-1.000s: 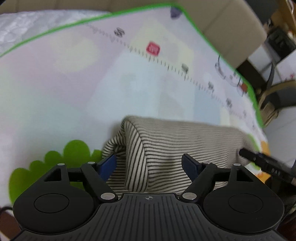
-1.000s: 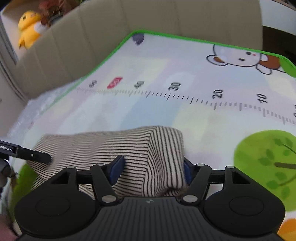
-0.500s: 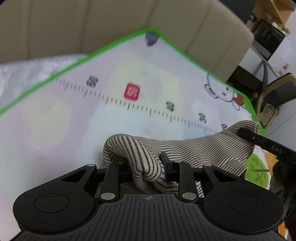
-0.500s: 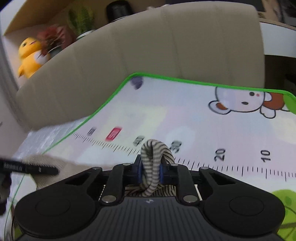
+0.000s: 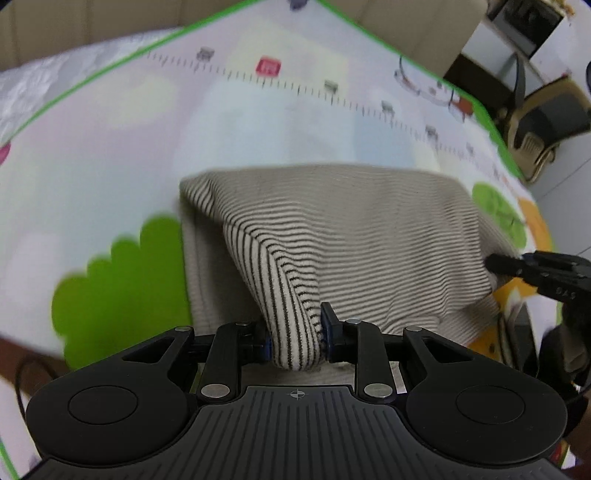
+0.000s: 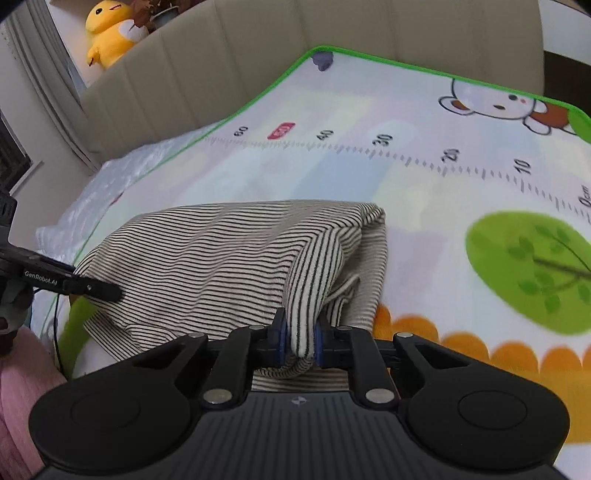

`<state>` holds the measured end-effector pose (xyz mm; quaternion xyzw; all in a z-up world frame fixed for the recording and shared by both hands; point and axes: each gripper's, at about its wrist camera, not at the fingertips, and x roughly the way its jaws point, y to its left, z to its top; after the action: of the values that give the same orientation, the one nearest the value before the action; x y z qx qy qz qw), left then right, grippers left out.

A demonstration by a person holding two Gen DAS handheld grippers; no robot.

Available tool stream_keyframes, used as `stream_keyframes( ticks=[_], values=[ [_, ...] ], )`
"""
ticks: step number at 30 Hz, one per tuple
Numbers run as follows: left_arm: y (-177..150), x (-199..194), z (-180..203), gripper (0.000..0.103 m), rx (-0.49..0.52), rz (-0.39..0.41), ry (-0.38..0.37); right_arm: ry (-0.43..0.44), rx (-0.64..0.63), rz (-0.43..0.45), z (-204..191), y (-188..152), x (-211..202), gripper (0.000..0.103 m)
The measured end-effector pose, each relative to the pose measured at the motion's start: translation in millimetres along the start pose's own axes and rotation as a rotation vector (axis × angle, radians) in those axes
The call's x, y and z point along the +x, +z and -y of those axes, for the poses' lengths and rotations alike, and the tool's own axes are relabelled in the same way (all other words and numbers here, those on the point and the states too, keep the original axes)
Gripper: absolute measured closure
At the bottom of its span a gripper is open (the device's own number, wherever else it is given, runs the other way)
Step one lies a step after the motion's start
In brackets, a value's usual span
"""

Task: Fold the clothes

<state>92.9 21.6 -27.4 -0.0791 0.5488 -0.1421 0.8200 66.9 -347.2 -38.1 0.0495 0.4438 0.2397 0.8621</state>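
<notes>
A beige garment with thin black stripes (image 5: 351, 229) lies folded on the colourful play mat (image 5: 258, 122). My left gripper (image 5: 295, 328) is shut on a bunched fold at the garment's near left corner and holds that corner lifted. My right gripper (image 6: 299, 332) pinches the near right corner of the garment (image 6: 207, 251), its jaws still closing on the fold between the pads. The cloth stretches between the two grips. In the left wrist view the right gripper's fingers (image 5: 509, 264) show at the right edge; in the right wrist view the left gripper's fingers (image 6: 92, 290) show at the left.
The mat (image 6: 406, 184) has a green border, a printed ruler, a bear and trees. A beige sofa back (image 6: 258, 48) runs behind it, with a yellow plush toy (image 6: 107, 33) beyond. A chair (image 5: 546, 122) stands at the far right. Pink fabric (image 6: 18, 406) sits at lower left.
Both grippers went from open around the garment's near corners to shut on bunched folds. Both then moved with the cloth, lifting the near edge off the mat.
</notes>
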Motion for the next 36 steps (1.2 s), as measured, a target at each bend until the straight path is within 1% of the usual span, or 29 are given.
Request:
stream_keyframes(
  ticks=[5, 6, 7, 8, 9, 10, 11, 12, 13, 14, 15, 16, 17, 18, 19, 20, 21, 23, 24, 26, 27, 28, 29, 30, 31, 33, 35, 36],
  values=[
    [-16.5, -1.7, 9.0, 0.076, 0.011, -0.039, 0.015, -0.019, -0.01, -0.017, 1.1, -2.8, 3.0, 0.088],
    [-17.2, -3.0, 10.6, 0.076, 0.015, -0.043, 0.022, -0.01, 0.005, -0.01, 2.6, -2.3, 2.5, 0.084],
    [-16.0, -4.6, 10.0, 0.075, 0.007, -0.038, 0.021, -0.001, 0.021, -0.002, 4.2, -1.8, 2.1, 0.083],
    [-14.5, -6.2, 8.9, 0.071, -0.004, -0.031, 0.018, 0.0, 0.033, 0.013, 5.3, -0.5, 3.2, 0.08],
    [-12.2, -6.9, 7.3, 0.067, -0.024, -0.016, 0.015, 0.002, 0.034, 0.02, 5.0, 1.3, 6.9, 0.07],
    [-9.8, -7.5, 5.6, 0.054, -0.046, 0.0, 0.011, 0.003, 0.033, 0.025, 4.5, 2.9, 10.9, 0.051],
    [-8.5, -3.4, 5.6, 0.037, -0.053, 0.0, 0.005, -0.005, 0.014, 0.016, 1.2, 2.0, 17.1, 0.044],
    [-7.4, 1.6, 6.0, 0.028, -0.057, -0.003, -0.002, -0.013, -0.006, 0.008, -2.2, 1.0, 23.4, 0.043],
    [-6.4, 6.7, 6.3, 0.013, -0.062, -0.007, -0.009, -0.022, -0.025, 0.0, -5.6, 0.1, 29.4, 0.043],
    [-5.3, 11.8, 6.7, 0.012, -0.066, -0.01, -0.017, -0.033, -0.046, -0.001, -10.0, -0.3, 33.5, 0.046],
    [-5.9, 16.4, 8.5, 0.013, -0.065, -0.021, -0.002, -0.045, -0.066, -0.002, -14.2, -0.6, 37.0, 0.058],
    [-6.8, 20.9, 10.6, 0.023, -0.063, -0.032, 0.017, -0.059, -0.084, 0.003, -16.9, 0.7, 34.1, 0.066],
    [-6.8, 21.6, 13.1, 0.049, -0.056, -0.037, 0.037, -0.071, -0.102, 0.008, -19.4, 2.2, 30.8, 0.08],
    [-5.9, 16.7, 14.0, 0.059, -0.054, -0.032, 0.042, -0.059, -0.11, 0.021, -19.6, 5.6, 22.1, 0.084],
    [-4.8, 10.7, 14.6, 0.066, -0.054, -0.024, 0.044, -0.038, -0.102, 0.032, -18.1, 7.6, 13.5, 0.086],
    [-4.6, 1.2, 14.5, 0.072, -0.053, -0.01, 0.033, -0.017, -0.094, 0.044, -16.6, 9.7, 4.8, 0.086],
    [-4.5, -9.1, 14.2, 0.074, -0.053, 0.005, 0.02, 0.003, -0.087, 0.054, -15.1, 11.4, -3.2, 0.086],
    [-8.4, -23.3, 13.7, 0.074, -0.047, 0.019, 0.009, 0.001, -0.087, 0.043, -11.7, 8.6, -4.0, 0.086],
    [-11.8, -23.3, 13.9, 0.074, -0.045, 0.01, 0.014, -0.002, -0.087, 0.037, -9.9, 6.9, -3.6, 0.086],
    [-19.1, -20.4, 14.7, 0.074, -0.043, -0.014, 0.026, -0.037, -0.081, 0.001, -3.5, -1.5, 12.8, 0.086],
    [-23.4, -13.4, 14.0, 0.073, -0.046, -0.034, 0.054, -0.054, -0.077, -0.017, -0.3, -5.7, 21.0, 0.084],
    [-27.8, -5.3, 13.1, 0.07, -0.049, -0.056, 0.086, -0.07, -0.074, -0.033, 2.6, -9.5, 28.4, 0.083],
    [-32.2, 2.8, 12.2, 0.065, -0.052, -0.078, 0.117, -0.068, -0.069, -0.026, 2.4, -7.8, 26.3, 0.083],
    [-32.2, -0.9, 15.2, 0.063, -0.045, -0.063, 0.129, -0.066, -0.065, -0.019, 2.1, -6.1, 24.3, 0.082],
    [-31.3, -7.0, 19.2, 0.062, -0.035, -0.041, 0.137, -0.063, -0.06, -0.013, 1.9, -4.5, 22.2, 0.078],
    [-29.4, -19.2, 27.0, 0.057, -0.016, 0.004, 0.152, -0.059, -0.052, 0.002, 1.4, -0.8, 17.8, 0.075],
    [-27.6, -31.4, 34.8, 0.035, 0.003, 0.048, 0.167, -0.06, -0.065, 0.054, 1.1, 10.8, 5.1, 0.069],
    [-29.7, -32.7, 38.8, 0.031, -0.008, 0.039, 0.129, -0.064, -0.071, 0.084, 1.7, 17.6, -1.0, 0.065]
  ],
)
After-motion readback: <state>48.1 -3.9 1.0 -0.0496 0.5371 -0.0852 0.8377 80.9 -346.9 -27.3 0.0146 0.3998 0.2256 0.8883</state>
